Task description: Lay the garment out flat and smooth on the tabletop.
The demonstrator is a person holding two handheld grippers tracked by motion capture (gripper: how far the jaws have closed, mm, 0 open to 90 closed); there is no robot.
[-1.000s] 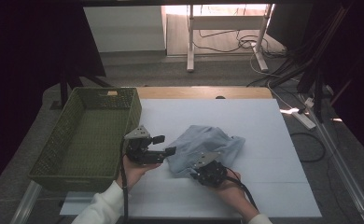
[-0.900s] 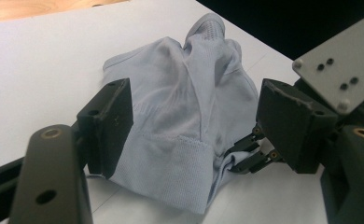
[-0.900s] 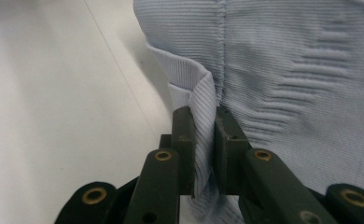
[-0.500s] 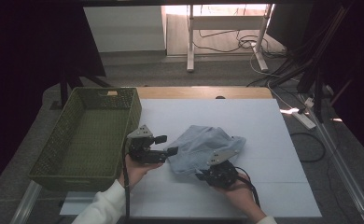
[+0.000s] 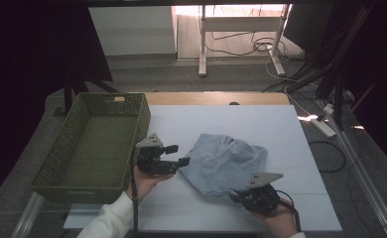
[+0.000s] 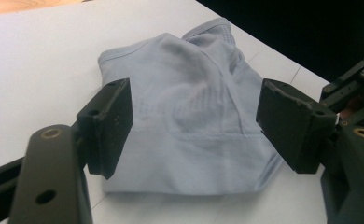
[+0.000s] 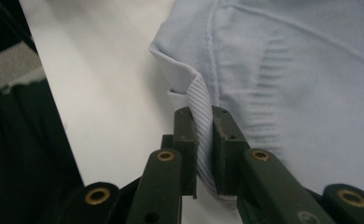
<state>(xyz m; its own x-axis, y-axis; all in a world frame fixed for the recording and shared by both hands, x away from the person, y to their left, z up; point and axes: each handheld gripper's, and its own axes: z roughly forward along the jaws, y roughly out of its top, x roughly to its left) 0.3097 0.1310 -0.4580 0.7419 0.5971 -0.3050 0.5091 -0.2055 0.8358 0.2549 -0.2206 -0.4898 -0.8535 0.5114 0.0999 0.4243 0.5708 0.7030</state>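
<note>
A crumpled light-blue garment lies on the white table sheet. My left gripper rests at the garment's left edge, held still with its jaws wide open. In the left gripper view the garment lies beyond and between the spread pads, which do not touch it. My right gripper is at the garment's near right corner. In the right gripper view it is shut on a folded hem of the garment, and the cloth is pinched upright between the pads.
A green mesh basket stands at the table's left side, close behind the left hand. The table's near edge lies just under both hands. Cables and a power strip lie on the floor to the right.
My right gripper has moved right and toward the near edge with the hem in it, drawing that corner of the garment out. The left gripper has stayed put.
</note>
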